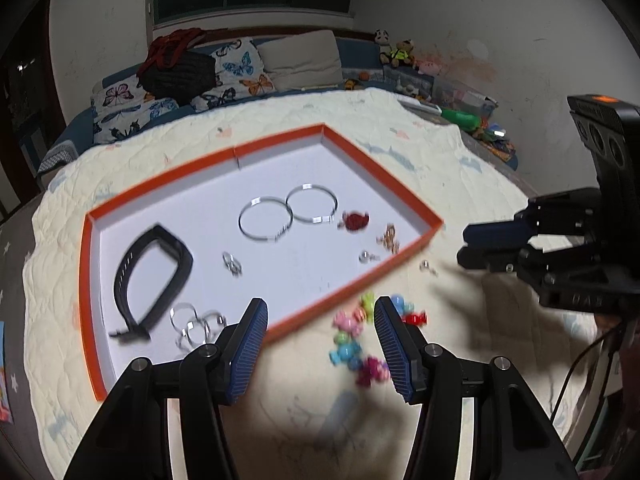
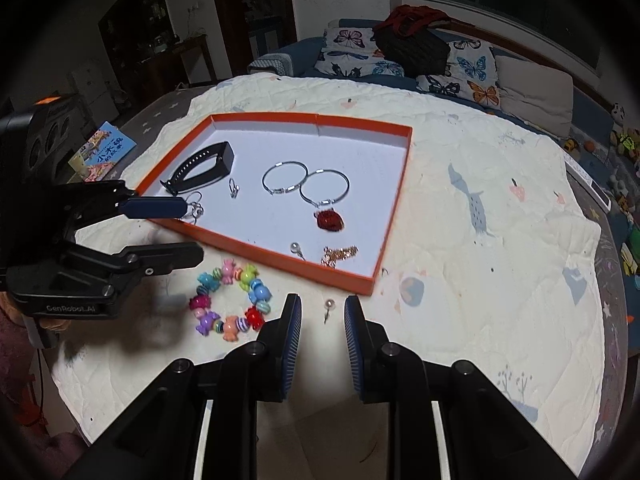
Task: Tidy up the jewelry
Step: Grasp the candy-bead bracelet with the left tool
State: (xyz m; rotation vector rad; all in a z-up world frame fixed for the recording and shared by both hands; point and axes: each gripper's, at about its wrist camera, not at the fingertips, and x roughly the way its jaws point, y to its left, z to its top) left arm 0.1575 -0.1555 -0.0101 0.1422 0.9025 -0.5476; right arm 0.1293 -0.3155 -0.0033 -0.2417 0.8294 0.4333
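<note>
Right wrist view: right tongs (image 2: pixel 323 320) hang open over the quilt (image 2: pixel 460 220), holding nothing, with a small pearl earring (image 2: pixel 329 307) lying between the fingertips, just outside the near wall of the orange tray (image 2: pixel 394 208). Left of the tongs lies a coloured bead bracelet (image 2: pixel 230 300). Left tongs (image 2: pixel 188 228) are open wide and empty, beside that bracelet.

Handling, judged: the earring is tiny, light and hard, and likely to roll or slip; pinch across the pearl, not the thin post. The soft quilt should give under the pads.

Left wrist view is motion-blurred; the earring (image 1: pixel 426 266) is a mere speck right of the tray. Only the right view shows it clearly.
</note>
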